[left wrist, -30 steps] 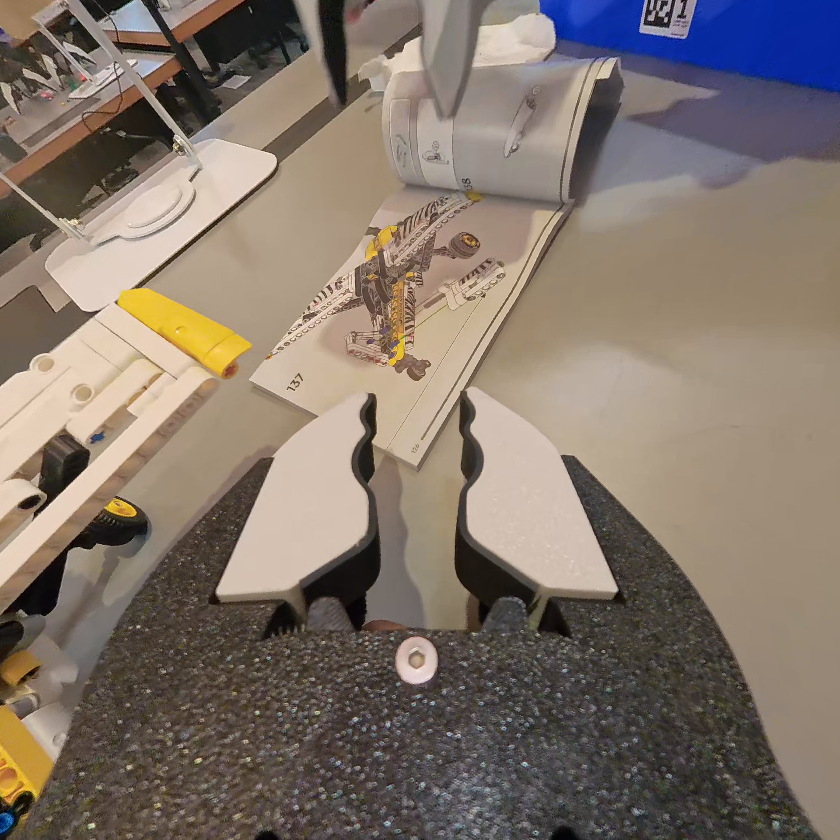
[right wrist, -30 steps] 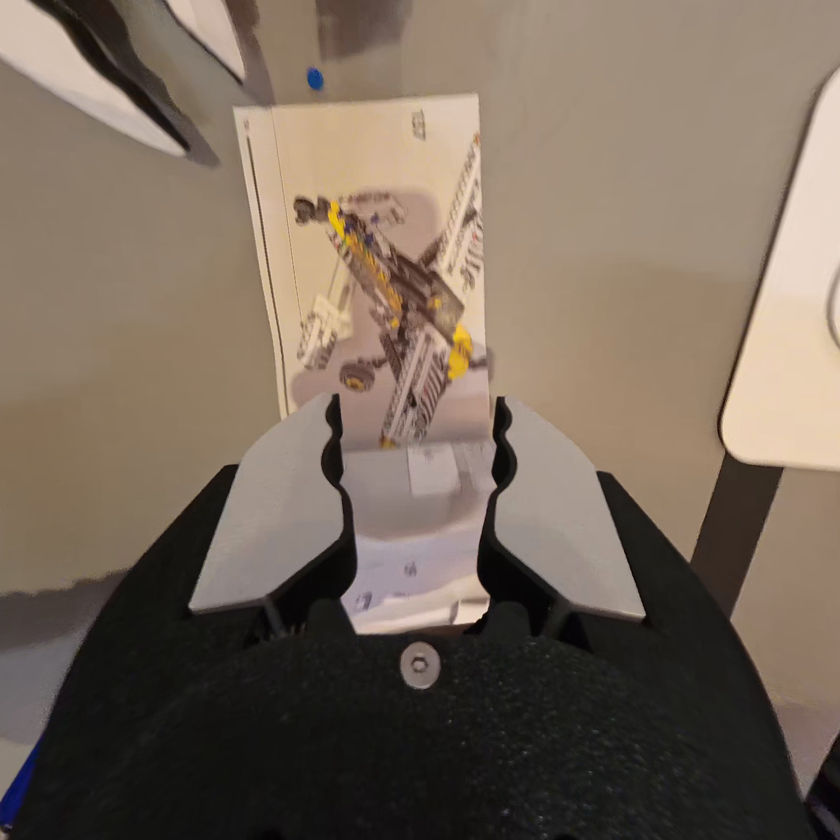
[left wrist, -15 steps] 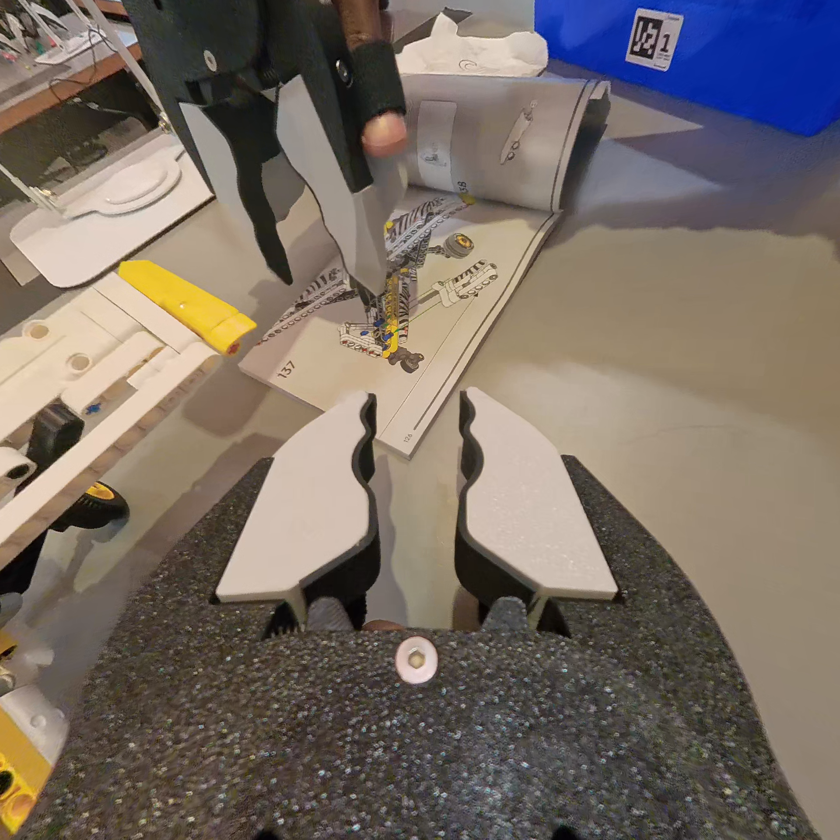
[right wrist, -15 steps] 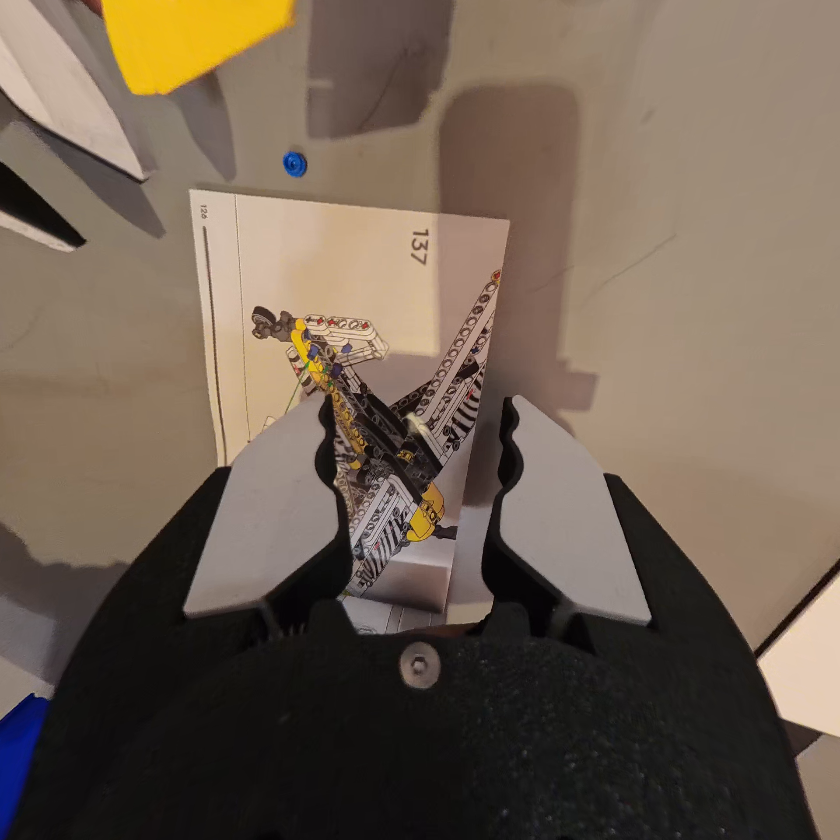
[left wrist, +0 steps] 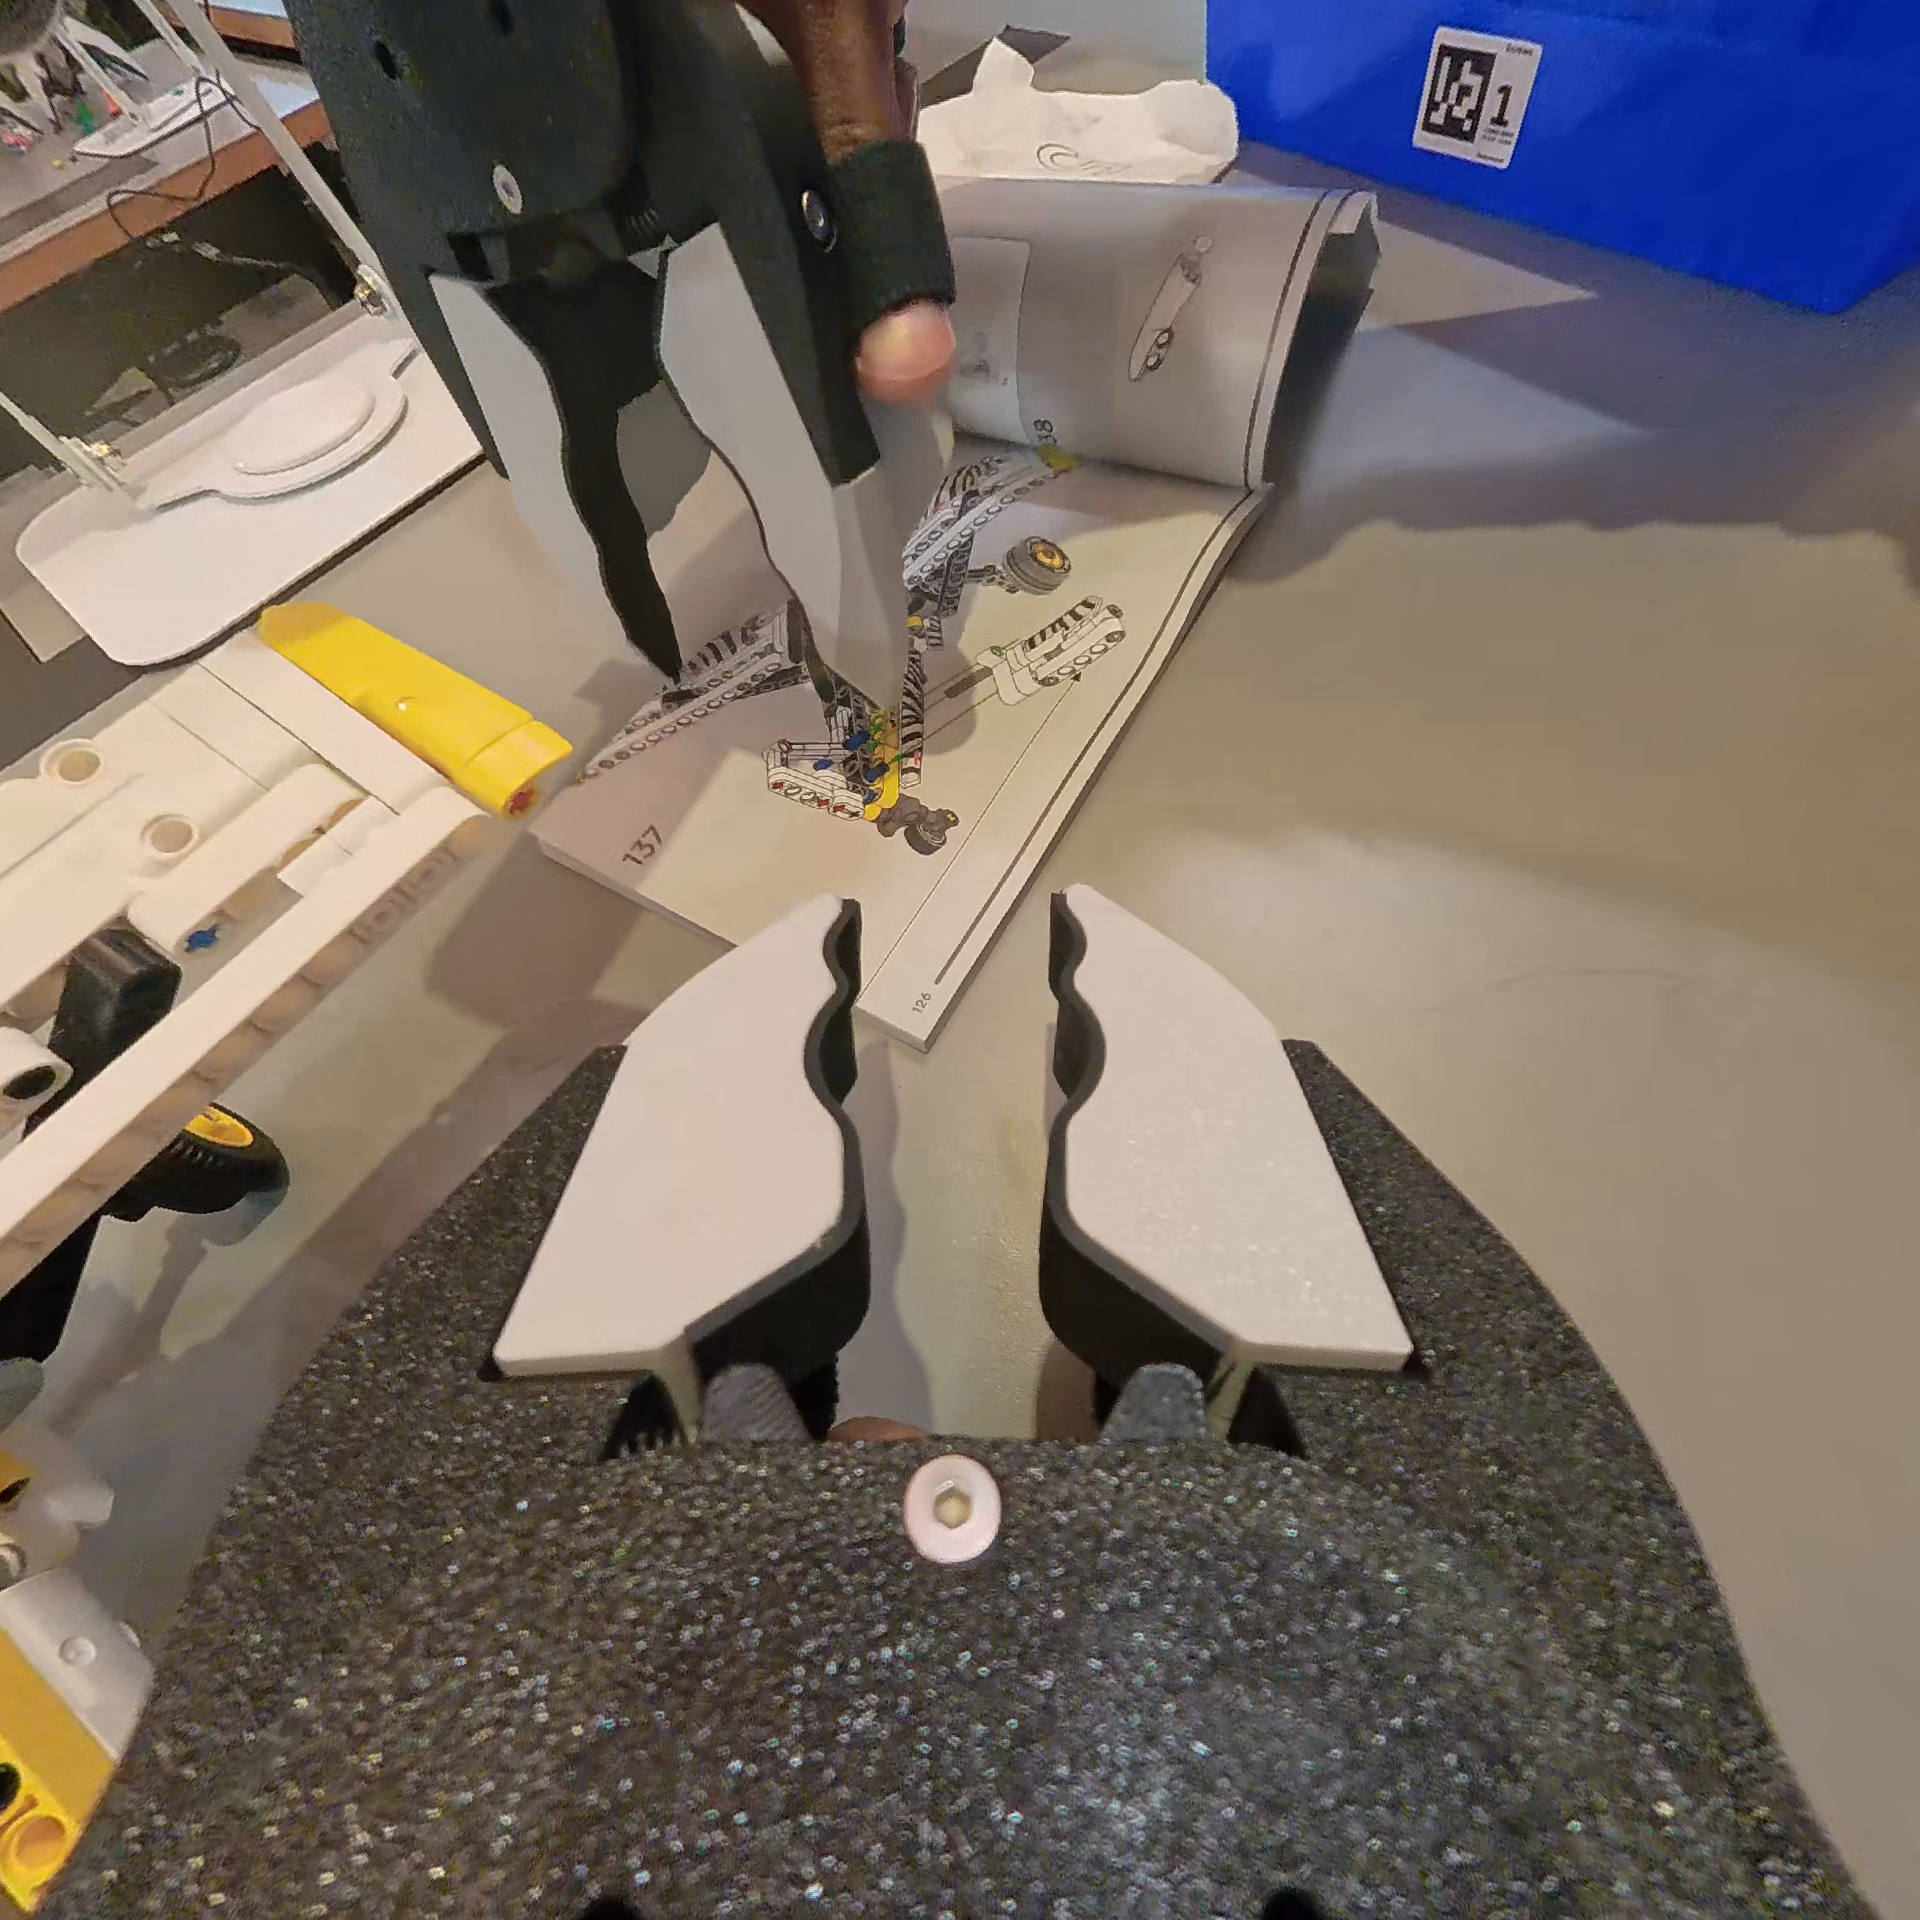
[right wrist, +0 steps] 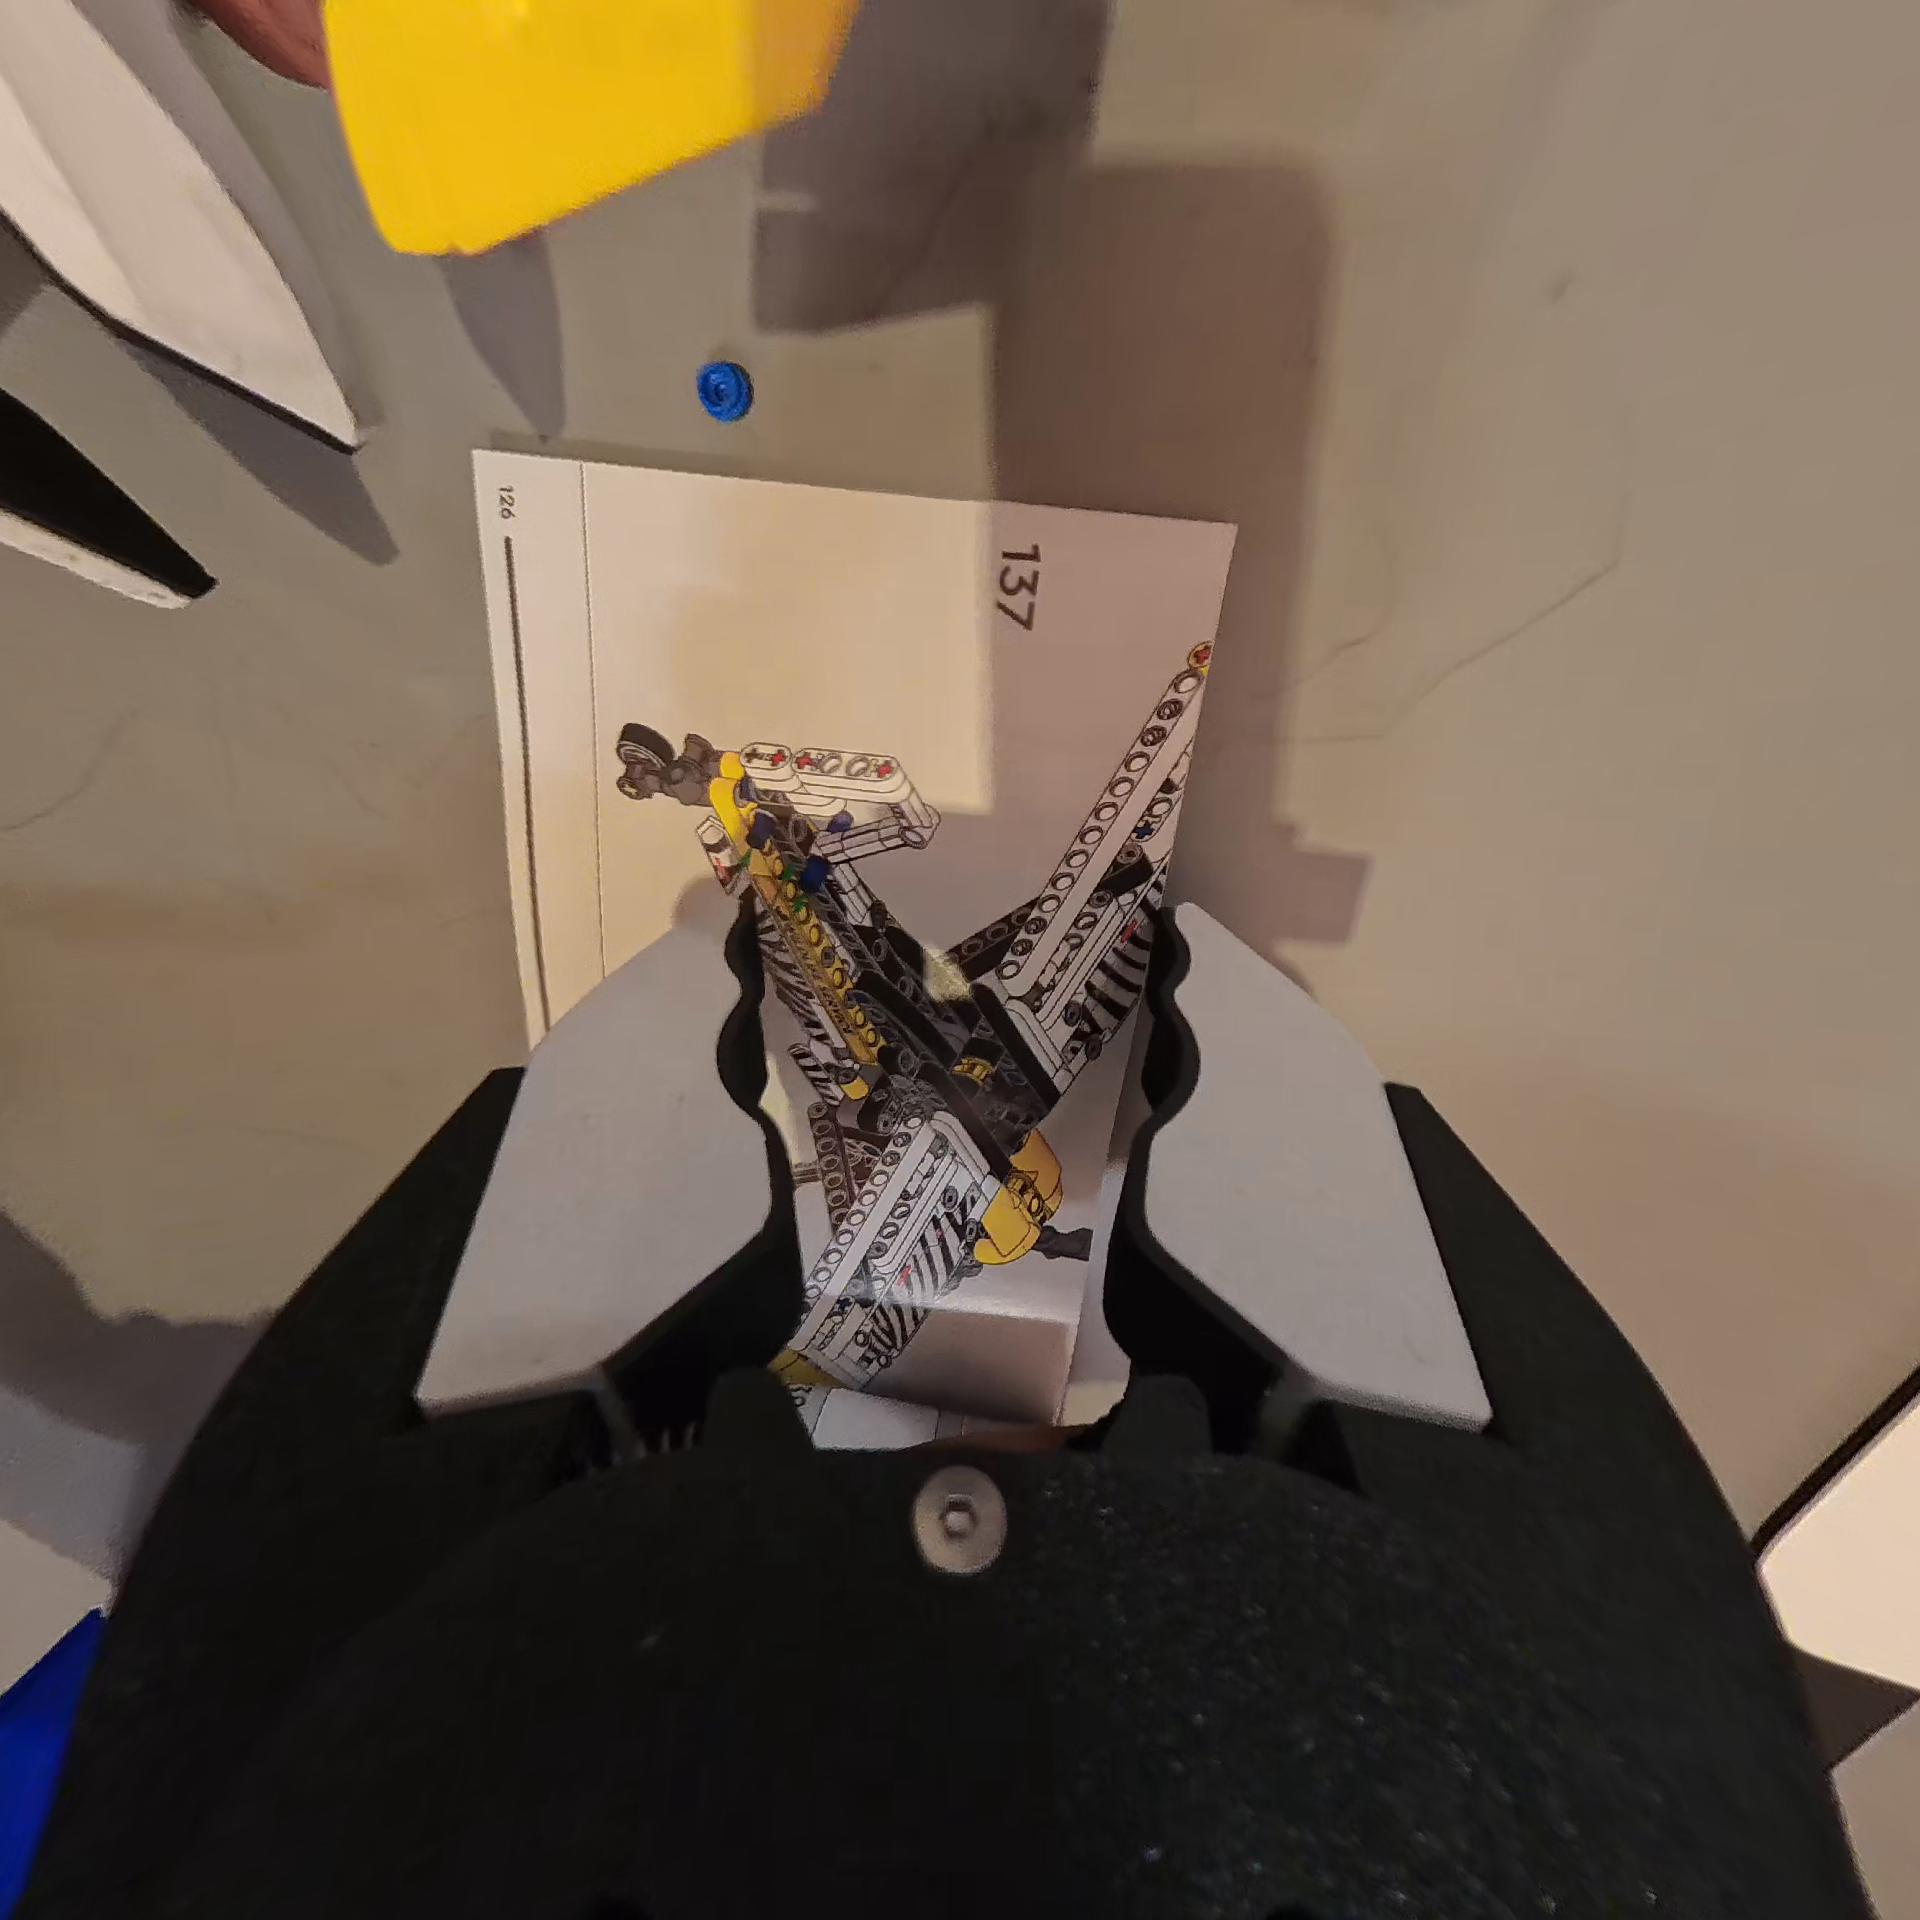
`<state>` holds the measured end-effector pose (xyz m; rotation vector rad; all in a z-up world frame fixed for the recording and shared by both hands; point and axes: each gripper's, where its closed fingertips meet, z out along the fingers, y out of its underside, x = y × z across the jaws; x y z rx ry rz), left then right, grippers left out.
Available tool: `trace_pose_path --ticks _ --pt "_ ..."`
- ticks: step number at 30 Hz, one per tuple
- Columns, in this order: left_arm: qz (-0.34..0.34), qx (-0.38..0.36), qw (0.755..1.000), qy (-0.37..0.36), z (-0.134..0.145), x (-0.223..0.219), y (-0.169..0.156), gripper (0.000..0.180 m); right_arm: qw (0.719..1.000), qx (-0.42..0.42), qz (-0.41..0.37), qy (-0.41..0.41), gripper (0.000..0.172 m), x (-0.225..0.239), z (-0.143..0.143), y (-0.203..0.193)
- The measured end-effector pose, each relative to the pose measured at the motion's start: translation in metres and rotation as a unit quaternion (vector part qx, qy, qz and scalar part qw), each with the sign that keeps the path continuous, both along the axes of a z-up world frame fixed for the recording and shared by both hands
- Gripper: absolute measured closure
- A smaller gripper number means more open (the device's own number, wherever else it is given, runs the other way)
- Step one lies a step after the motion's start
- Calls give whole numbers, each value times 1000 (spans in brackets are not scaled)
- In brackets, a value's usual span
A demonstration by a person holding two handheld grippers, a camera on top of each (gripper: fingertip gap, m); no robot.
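An instruction booklet (left wrist: 790, 852) lies open on the grey table, showing a page with a drawing of a brick-built plane; its far pages (left wrist: 1143, 343) curl up in a roll. My left gripper (left wrist: 954, 914) is open and empty, hovering just short of the booklet's near corner. My right gripper (right wrist: 956, 925) is open wide with nothing between its pads, pointing down at the drawing on the booklet (right wrist: 790, 644). In the left wrist view the right gripper (left wrist: 769, 681) comes down from above, a person's hand on it, its fingertips (left wrist: 862, 686) at the page surface.
A white brick model with a yellow tip (left wrist: 405, 696) and a black wheel (left wrist: 208, 1153) stands at the left; its yellow tip (right wrist: 582, 104) shows in the right wrist view. A small blue stud (right wrist: 724, 390) lies beyond the booklet. A blue bin (left wrist: 1662, 156), crumpled white wrapping (left wrist: 1081, 125) and a white lamp base (left wrist: 239, 499) stand behind.
My right gripper has come down from above the curled pages onto the open page and opened a little wider. My left gripper has stayed put and open.
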<state>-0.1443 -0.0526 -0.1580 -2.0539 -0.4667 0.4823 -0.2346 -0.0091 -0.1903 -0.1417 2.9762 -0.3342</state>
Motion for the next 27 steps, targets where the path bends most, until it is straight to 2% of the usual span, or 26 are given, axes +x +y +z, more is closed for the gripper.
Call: trace_pose_path --ticks 13,21,27 --pt "5 -3 1000 7 0 -2 -2 145 999 -18 -3 38 100 5 12 3" --pt "54 0 999 8 0 -19 -9 144 998 -32 2 55 101 16 23 10" --pt "69 -27 997 9 -6 -34 0 141 997 -41 7 65 101 22 27 15"
